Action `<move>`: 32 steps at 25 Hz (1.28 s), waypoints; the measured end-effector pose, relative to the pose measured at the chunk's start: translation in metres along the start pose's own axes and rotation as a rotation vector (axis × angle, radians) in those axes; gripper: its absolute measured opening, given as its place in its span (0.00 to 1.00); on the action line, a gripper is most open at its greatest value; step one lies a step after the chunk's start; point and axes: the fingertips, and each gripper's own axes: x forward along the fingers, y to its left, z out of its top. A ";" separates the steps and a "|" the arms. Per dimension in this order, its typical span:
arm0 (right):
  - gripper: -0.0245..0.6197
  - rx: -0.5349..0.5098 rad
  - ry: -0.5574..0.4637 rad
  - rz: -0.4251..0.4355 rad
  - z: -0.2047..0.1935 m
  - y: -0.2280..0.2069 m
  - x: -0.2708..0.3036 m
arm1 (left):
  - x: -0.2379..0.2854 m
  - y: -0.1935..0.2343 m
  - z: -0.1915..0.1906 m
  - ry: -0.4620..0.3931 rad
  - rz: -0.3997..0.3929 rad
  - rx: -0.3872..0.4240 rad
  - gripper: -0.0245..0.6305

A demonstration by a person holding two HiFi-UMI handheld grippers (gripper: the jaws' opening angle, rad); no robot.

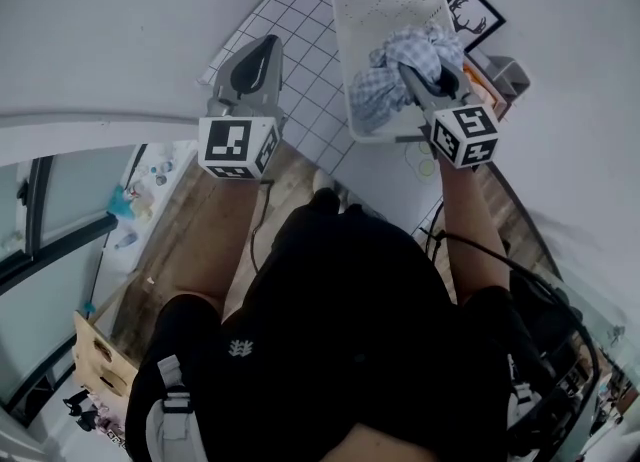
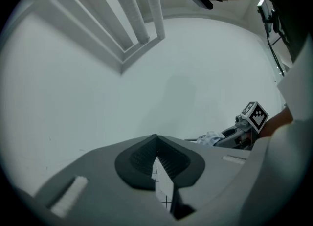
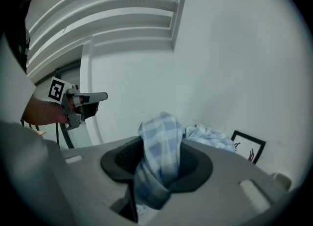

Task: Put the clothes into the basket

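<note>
- The right gripper [image 1: 408, 78] is clamped tight on a soft blue and white checked cloth [image 1: 385, 85]. The cloth is bunched up between its two dark jaws and spills out above and below them.
- The left gripper [image 2: 156, 142] is squeezed closed. Its jaw tips touch each other and there is nothing between them. It is held out beside the basket, well apart from the cloth.
- The white plastic basket [image 1: 345, 30] with little holes in its walls stands on a white floor with a grid of thin lines [image 1: 290, 30].
- Seen from above, the checked cloth sits inside the basket's rim and the right gripper reaches in over the near edge. I cannot tell if the cloth touches the bottom.
- A black picture frame [image 1: 478, 12] leans just past the basket's far corner.
</note>
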 end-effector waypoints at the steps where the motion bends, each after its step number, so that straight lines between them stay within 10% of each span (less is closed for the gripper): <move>1: 0.28 0.003 0.001 0.004 -0.001 0.000 0.001 | -0.001 0.000 -0.002 0.004 -0.002 0.000 0.05; 32: 0.29 0.094 0.136 0.045 -0.053 -0.030 0.071 | 0.032 0.031 -0.064 0.094 0.011 -0.082 0.05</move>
